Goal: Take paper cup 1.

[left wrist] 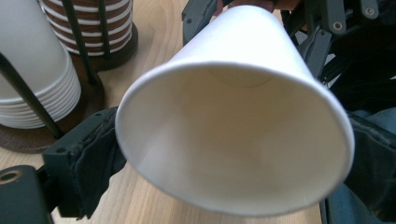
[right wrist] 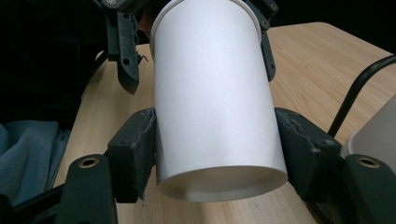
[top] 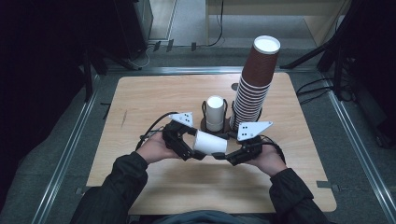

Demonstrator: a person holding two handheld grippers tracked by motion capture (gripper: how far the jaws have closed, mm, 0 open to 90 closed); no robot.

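White paper cup (top: 210,142) lies on its side above the near table (top: 154,186), held between both grippers: right gripper (right wrist: 212,154) has its jaws clamped on the base end, left gripper (top: 184,140) sits at the rim end, jaws spread wide around it, contact unclear. Judging by this, the cup is off the white stack (top: 215,113) in the holder and mid-handover; placement remains, perhaps with the brown stack (top: 254,84) behind.

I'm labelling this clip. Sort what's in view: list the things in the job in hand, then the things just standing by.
In the job:
white paper cup, lying sideways between both grippers
left gripper, at its rim end
right gripper, clamped on its base end

Standing by:
white cup stack in the wire holder
tall brown cup stack
wooden table
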